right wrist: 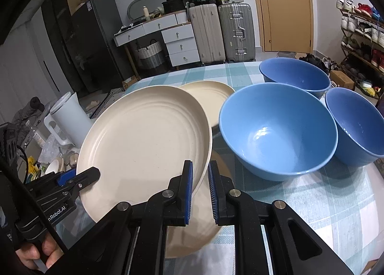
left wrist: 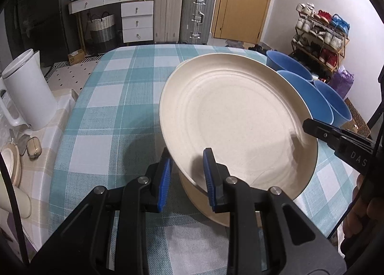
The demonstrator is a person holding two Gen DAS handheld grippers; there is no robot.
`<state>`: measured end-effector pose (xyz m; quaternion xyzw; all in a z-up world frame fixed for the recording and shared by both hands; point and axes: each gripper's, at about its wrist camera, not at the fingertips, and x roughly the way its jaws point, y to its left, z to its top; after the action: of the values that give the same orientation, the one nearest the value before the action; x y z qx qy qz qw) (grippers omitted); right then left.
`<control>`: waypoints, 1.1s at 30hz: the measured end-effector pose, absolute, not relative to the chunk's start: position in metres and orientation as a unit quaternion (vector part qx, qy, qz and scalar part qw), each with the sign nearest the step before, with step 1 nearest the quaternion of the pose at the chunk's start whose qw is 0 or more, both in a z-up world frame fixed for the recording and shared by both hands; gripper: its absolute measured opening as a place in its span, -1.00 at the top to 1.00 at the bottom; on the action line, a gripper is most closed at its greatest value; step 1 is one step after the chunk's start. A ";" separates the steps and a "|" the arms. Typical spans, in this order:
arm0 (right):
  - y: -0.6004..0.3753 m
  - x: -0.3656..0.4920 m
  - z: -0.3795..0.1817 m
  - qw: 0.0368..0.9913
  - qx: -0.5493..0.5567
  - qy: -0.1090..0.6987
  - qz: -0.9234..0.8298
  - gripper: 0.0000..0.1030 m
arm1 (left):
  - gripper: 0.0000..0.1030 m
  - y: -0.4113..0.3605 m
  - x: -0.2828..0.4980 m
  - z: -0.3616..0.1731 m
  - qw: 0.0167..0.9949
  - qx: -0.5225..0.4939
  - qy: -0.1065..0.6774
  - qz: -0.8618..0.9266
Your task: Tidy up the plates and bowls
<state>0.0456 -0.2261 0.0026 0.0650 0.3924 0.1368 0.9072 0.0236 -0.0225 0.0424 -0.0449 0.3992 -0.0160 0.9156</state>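
A cream plate is held tilted above the checked table by both grippers. My left gripper grips its near-left rim, one finger on each face. My right gripper straddles its right rim with narrow gaps. A second cream plate lies flat beneath it. A third cream plate lies behind. Three blue bowls stand on the right.
The table with a teal checked cloth fills the left. A white kettle and small dishes sit on a side surface at left. Suitcases, drawers and a shoe rack stand beyond.
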 end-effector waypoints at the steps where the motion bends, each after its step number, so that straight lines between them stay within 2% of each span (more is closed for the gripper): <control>1: -0.227 0.045 0.002 0.907 0.066 0.393 0.137 0.72 | 0.57 -0.022 0.024 0.041 0.915 -0.044 0.400 -0.016; 33: -0.229 0.039 -0.035 0.893 0.054 0.433 0.115 0.70 | 0.53 -0.037 0.040 0.001 0.892 0.009 0.450 -0.022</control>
<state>0.0387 -0.2290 -0.0353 0.0541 0.4325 0.1153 0.8926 0.0396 -0.0368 0.0015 0.0090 0.4504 -0.0225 0.8925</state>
